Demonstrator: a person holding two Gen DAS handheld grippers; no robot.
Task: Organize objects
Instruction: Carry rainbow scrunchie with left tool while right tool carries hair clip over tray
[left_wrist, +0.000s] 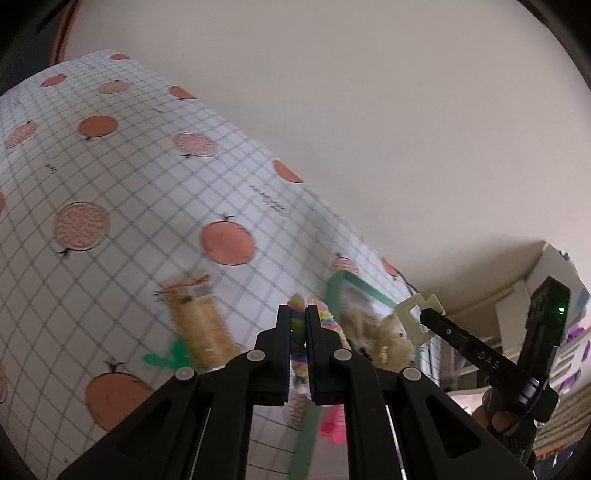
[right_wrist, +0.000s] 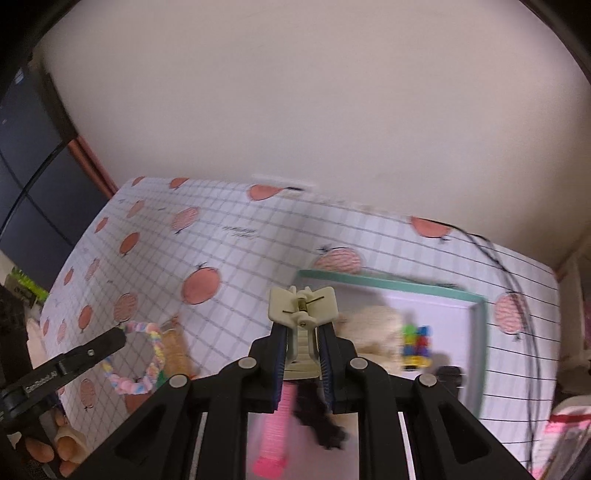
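My left gripper (left_wrist: 297, 314) is shut on a pastel rainbow fuzzy ring (left_wrist: 325, 321), held above the table; the ring also shows in the right wrist view (right_wrist: 144, 354) at the left gripper's tip (right_wrist: 120, 334). My right gripper (right_wrist: 303, 328) is shut on a cream plastic hair claw clip (right_wrist: 303, 306); it shows in the left wrist view (left_wrist: 415, 317) at the right gripper's tip (left_wrist: 424, 315). A green-rimmed tray (right_wrist: 480, 325) on the table holds a cream fluffy item (right_wrist: 373, 328) and coloured cubes (right_wrist: 417, 343).
A grid tablecloth with orange fruit prints (right_wrist: 229, 251) covers the table. On it lie a tan comb-like item (left_wrist: 201, 325), a pink comb (right_wrist: 273, 435), a black fuzzy item (right_wrist: 321, 421) and a green piece (left_wrist: 170, 356). A black cable (right_wrist: 517, 295) runs along the right. A plain wall stands behind.
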